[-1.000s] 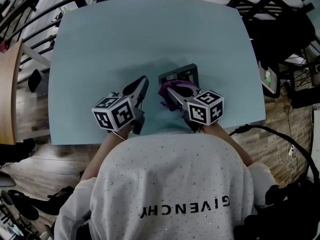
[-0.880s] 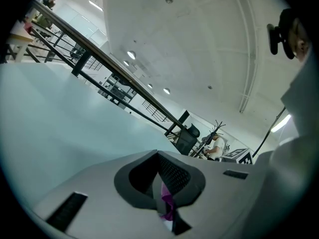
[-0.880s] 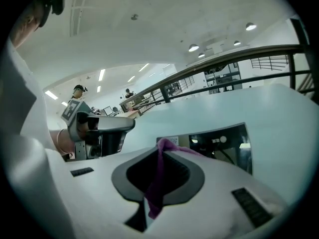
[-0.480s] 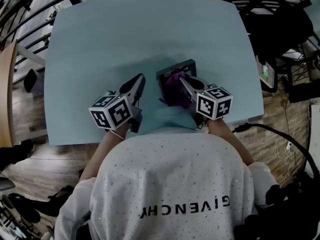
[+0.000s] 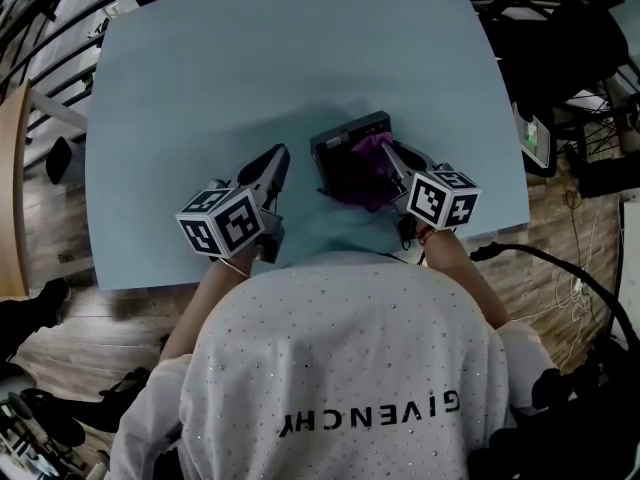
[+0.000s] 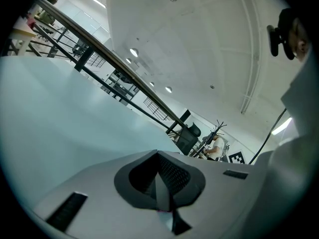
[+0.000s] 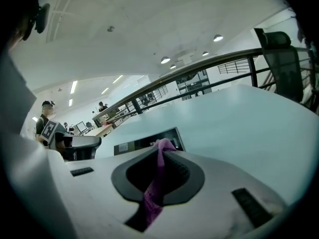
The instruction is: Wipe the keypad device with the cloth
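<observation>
Jaws of the right gripper (image 7: 160, 152) are clenched on a purple cloth (image 7: 157, 185), which runs as a thin strip between them and pokes out past their tips. Only that gripper's own view shows this pinch. Just beyond the tips it also shows the far edge of the dark keypad device (image 7: 145, 142) lying flat on the pale blue table (image 5: 250, 68).

From the head view the cloth is seen bunched over the near right part of the device, covering much of its top, with the right gripper reaching in from the near right. The device sits near the table's middle, a little toward the near edge.

The left gripper (image 6: 158, 156) has its jaws pressed together with nothing between them. Its view takes in bare table and a dark railing (image 6: 124, 68) far off, not the device. In the head view it hangs left of the device, apart from it.
</observation>
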